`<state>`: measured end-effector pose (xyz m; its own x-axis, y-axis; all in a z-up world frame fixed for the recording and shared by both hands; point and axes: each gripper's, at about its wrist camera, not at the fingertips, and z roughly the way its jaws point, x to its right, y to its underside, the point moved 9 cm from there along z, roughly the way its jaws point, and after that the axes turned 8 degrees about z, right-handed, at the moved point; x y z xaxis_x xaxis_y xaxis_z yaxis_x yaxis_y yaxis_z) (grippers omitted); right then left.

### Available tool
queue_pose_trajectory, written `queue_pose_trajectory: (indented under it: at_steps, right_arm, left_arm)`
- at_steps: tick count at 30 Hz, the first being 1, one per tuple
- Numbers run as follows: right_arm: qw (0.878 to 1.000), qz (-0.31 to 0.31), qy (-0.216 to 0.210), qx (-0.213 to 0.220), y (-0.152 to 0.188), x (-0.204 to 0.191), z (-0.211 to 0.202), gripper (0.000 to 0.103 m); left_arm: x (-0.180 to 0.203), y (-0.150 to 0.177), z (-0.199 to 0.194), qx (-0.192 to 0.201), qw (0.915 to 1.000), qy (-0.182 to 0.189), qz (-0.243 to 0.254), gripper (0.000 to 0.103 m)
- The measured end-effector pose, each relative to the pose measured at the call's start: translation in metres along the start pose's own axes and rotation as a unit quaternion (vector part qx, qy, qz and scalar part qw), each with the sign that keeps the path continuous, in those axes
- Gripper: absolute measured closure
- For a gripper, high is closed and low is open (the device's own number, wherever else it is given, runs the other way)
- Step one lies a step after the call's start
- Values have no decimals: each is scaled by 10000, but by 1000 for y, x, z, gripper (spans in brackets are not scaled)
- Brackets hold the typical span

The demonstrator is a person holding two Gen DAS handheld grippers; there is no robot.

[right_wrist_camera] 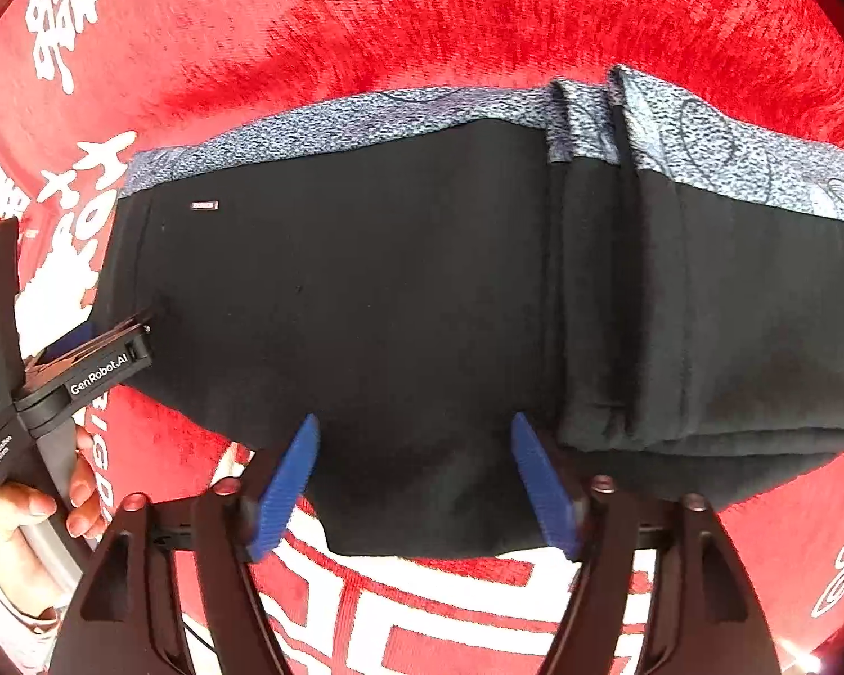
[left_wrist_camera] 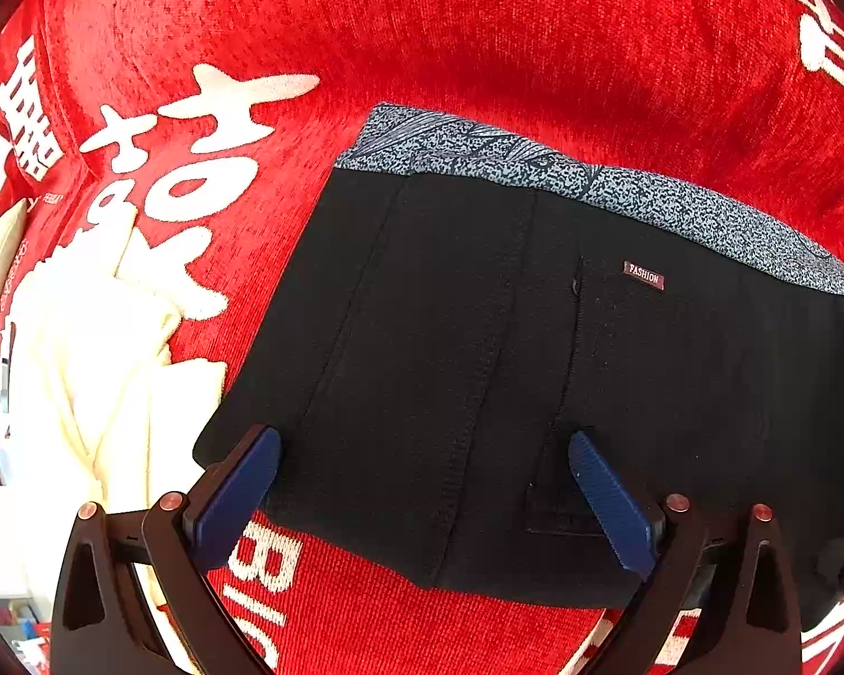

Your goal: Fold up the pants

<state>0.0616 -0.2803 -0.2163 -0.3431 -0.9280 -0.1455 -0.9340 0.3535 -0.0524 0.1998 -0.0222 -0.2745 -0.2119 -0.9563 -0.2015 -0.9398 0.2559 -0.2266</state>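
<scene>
The black pants [right_wrist_camera: 399,292], lying folded on the red cloth [right_wrist_camera: 478,17] mid-frame, are looking soft, limp and light; the near hem edge seems the best hold. The right gripper [right_wrist_camera: 413,484] is hovering over that hem, fingers spread, gripping nothing. The left gripper [left_wrist_camera: 425,484] is likewise spreading wide above the lower-left corner.

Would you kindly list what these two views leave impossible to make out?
- Black folded pants: their right end is cut off by the left wrist view's edge.
- Small label: too small to read in the right wrist view.
- Left gripper: its fingers disappear against the black fabric there.
</scene>
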Motion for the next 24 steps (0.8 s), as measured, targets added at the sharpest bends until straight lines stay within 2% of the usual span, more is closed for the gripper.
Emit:
queue_pose_trajectory:
  at_steps: [3,9,15,19,22,24]
  right_arm:
    - [9998,-146,152,34,2,-4,2,25]
    - [9998,-169,129,50,3,-6,3,25]
    - [9992,-317,199,117,4,-10,5,23]
    - [9987,-402,284,147,5,-14,4,23]
    - [9982,-446,356,166,6,-18,2,23]
    - [9976,-542,395,179,8,-21,3,23]
  left_arm:
    - [0,-1,0,-17,10000,16,16,1]
    - [-2,-5,-12,-38,9997,233,-33,1]
    - [-16,13,-36,38,9966,561,-599,1]
    - [-22,33,-47,19,9891,992,-1087,1]
    - [-14,43,-50,27,9810,1483,-1249,1]
    - [-8,47,-49,8,9727,1850,-1400,1]
